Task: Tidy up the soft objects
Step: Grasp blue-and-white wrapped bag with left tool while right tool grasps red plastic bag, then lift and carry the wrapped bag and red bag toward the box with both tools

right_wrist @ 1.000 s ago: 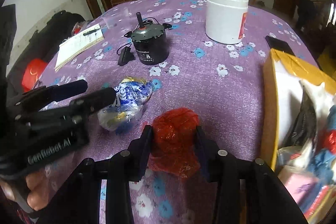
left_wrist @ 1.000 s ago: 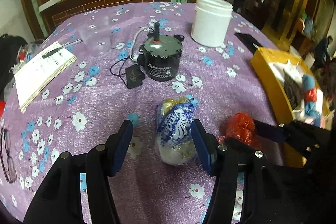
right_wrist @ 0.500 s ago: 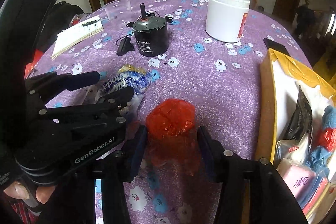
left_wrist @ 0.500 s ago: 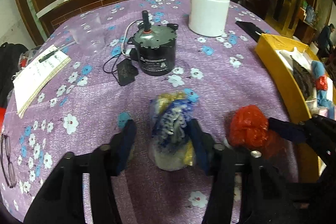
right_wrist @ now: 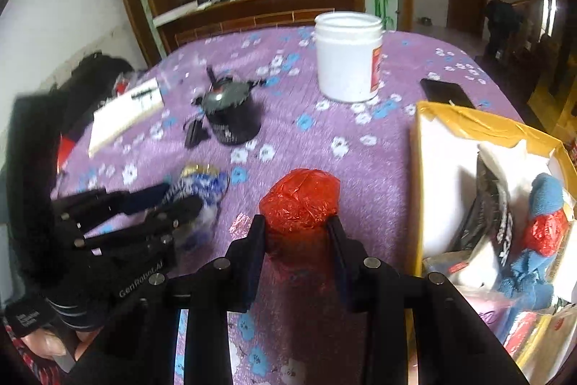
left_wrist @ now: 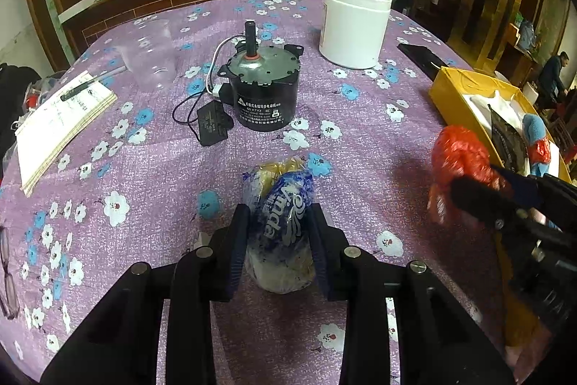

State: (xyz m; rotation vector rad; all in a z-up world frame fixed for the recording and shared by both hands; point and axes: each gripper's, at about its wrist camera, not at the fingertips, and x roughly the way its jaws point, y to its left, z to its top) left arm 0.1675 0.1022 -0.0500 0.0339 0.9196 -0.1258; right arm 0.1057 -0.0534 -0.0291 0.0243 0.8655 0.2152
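Lying at the far left of the purple floral tablecloth (left_wrist: 151,175), a notepad (left_wrist: 61,121) with a pen on it is partly cut off by the frame edge, and a clear cup (left_wrist: 151,53) beside it is hard to make out. Further right stand a black motor (left_wrist: 265,92) and a white jar (left_wrist: 355,27). The left gripper (left_wrist: 277,222) is clamped on a blue-and-white tissue pack (left_wrist: 281,222), its 2 fingers pressing both sides; whether the pack touches the cloth cannot be told. Right of it, the right gripper (right_wrist: 297,233) squeezes a red plastic bundle (right_wrist: 299,201), whose lower part is hidden between the fingers. At the far right, a yellow box (right_wrist: 450,118) holds blurred soft items and is cut off by the frame.
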